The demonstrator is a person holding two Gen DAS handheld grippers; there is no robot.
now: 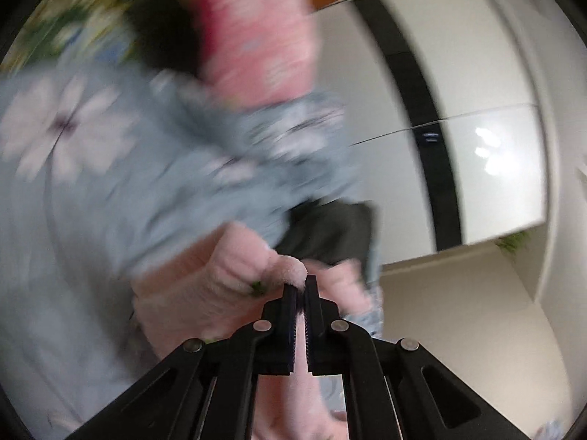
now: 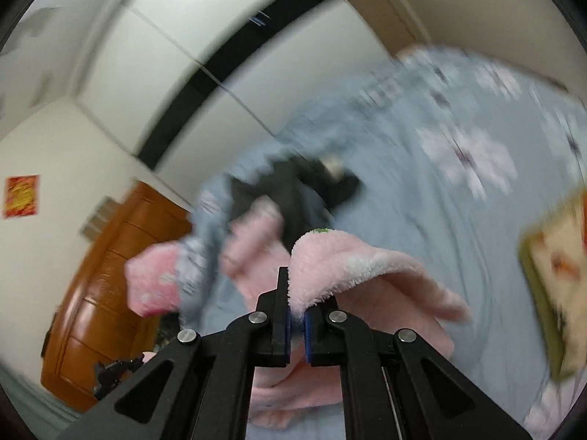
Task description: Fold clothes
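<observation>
The pink fleece garment (image 2: 367,267) hangs pinched between the left gripper (image 1: 301,286) and the right gripper (image 2: 297,293).

Tools: two — the left tool (image 1: 301,286) and the right tool (image 2: 297,289), one per view
Pink fleece garments: one (image 2: 367,275) — pinched by both tools
Dark garments on the bed: one (image 2: 293,183)
Blue floral bedsheets: one (image 1: 73,146)
Pink patterned pillows: one (image 1: 256,36)
Wooden doors: one (image 2: 110,293)
Red wall pictures: one (image 2: 21,196)
</observation>
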